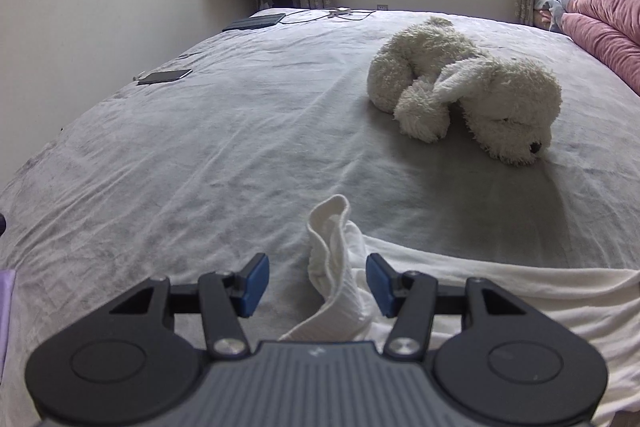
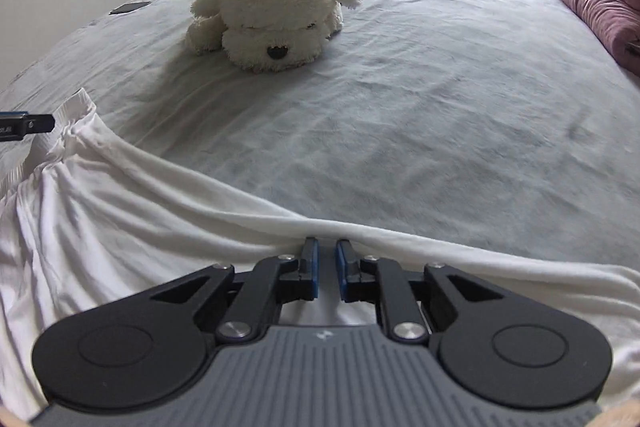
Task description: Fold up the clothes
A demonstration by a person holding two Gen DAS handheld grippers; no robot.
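A white garment (image 2: pixel 132 211) lies spread across the near edge of the grey bed sheet (image 2: pixel 400 99). Its ribbed band (image 1: pixel 332 251) stands bunched up between the blue pads of my left gripper (image 1: pixel 318 281), which is open, the band close to the right-hand pad. My right gripper (image 2: pixel 327 255) is shut on a rolled fold along the garment's far edge, with only a narrow gap between its pads. One finger of the left gripper (image 2: pixel 28 125) shows at the left edge of the right wrist view, beside the band.
A white plush dog (image 1: pixel 468 87) lies on the bed beyond the garment. A phone (image 1: pixel 165 76) sits near the left edge, a tablet (image 1: pixel 256 21) and cables (image 1: pixel 332 14) at the far end. Pink quilts (image 1: pixel 608 27) are piled on the right.
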